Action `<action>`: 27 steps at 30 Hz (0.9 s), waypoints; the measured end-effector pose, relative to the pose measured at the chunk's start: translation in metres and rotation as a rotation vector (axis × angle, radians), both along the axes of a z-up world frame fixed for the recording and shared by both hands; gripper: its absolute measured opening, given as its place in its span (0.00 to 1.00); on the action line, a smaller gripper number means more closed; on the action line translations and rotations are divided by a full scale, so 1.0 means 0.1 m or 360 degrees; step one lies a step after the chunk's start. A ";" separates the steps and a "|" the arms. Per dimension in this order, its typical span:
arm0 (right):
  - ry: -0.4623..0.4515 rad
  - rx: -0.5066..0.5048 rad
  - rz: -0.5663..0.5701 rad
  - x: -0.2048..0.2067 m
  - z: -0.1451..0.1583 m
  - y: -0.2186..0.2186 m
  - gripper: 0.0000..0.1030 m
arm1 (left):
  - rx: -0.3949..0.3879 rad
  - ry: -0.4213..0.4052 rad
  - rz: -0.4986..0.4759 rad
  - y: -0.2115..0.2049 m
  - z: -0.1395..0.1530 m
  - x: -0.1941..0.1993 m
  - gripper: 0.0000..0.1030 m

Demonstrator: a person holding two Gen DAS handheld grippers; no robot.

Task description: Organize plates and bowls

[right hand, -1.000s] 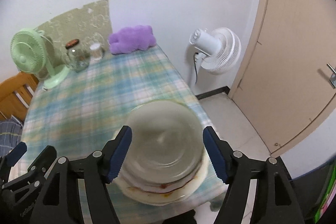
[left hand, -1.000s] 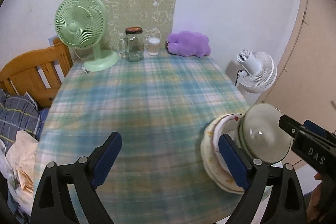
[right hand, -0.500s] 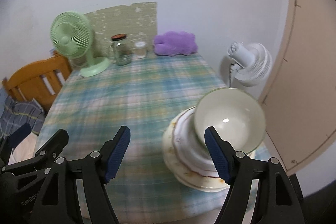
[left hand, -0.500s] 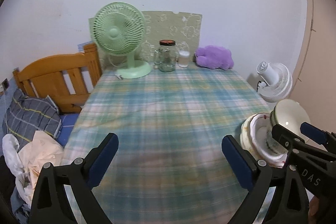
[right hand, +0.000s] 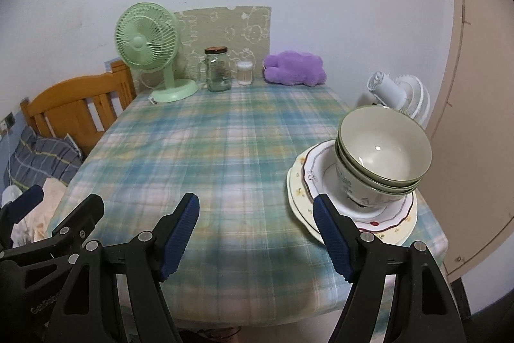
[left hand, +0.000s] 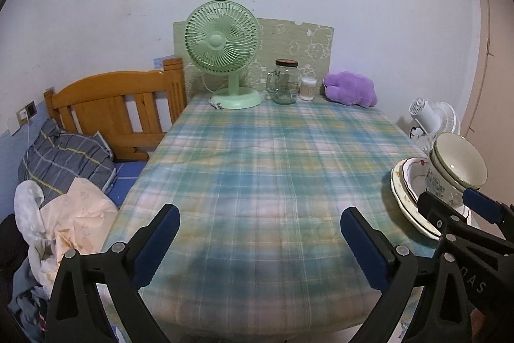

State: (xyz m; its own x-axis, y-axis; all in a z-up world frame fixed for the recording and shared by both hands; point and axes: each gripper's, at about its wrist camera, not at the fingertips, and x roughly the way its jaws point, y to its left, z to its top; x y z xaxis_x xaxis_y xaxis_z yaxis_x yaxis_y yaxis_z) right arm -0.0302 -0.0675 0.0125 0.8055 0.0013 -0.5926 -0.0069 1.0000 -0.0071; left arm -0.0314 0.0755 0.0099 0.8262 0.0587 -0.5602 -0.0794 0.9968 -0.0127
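In the right wrist view, the right gripper (right hand: 255,233) is low in the middle of the frame, with its two blue pads spread apart and nothing between them except the checked tablecloth (right hand: 208,156). The stack of dishes is at the right side of this frame, near the table edge: three nested bowls (right hand: 384,150) with green rims sit tilted on a white plate (right hand: 313,174) with a thin dark line, and this plate lies on a wider cream plate (right hand: 400,233) with small flowers. The right pad of the gripper is just beside the rim of the plates, in front of it in the picture, and I cannot tell if it touches. In the left wrist view, the left gripper (left hand: 259,235) is at the bottom centre, its jaws wide apart and empty over the cloth, while the same dishes appear at the right edge of the frame, partly behind the black frame of the other gripper. At the far end of the table, in the upper middle of both views, stand a green fan (left hand: 223,40), a glass jar (left hand: 285,82) with a dark lid, a small white container (left hand: 307,89) and a purple plush toy (left hand: 351,89). A wooden headboard (left hand: 115,105) is at the left.
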 end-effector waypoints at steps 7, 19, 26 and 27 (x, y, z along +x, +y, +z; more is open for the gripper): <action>-0.0028 0.0002 -0.0012 -0.04 0.09 -0.01 0.76 | 0.0002 -0.0031 0.0004 0.00 0.08 -0.01 1.00; -0.0022 0.0018 -0.0035 -0.09 0.09 -0.14 0.76 | 0.0053 -0.0030 -0.0020 -0.13 0.09 -0.04 1.00; -0.0025 0.0031 -0.0054 -0.11 0.11 -0.20 0.77 | 0.0070 -0.0040 -0.0029 -0.17 0.11 -0.06 1.00; -0.0025 0.0031 -0.0054 -0.12 0.11 -0.20 0.77 | 0.0069 -0.0039 -0.0029 -0.18 0.11 -0.06 1.00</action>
State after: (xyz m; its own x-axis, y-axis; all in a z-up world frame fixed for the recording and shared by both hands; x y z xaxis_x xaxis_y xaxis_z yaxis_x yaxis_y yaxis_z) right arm -0.0417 -0.0876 0.0238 0.8145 -0.0148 -0.5800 0.0269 0.9996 0.0123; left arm -0.0378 0.0579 0.0204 0.8410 0.0673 -0.5368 -0.0615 0.9977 0.0287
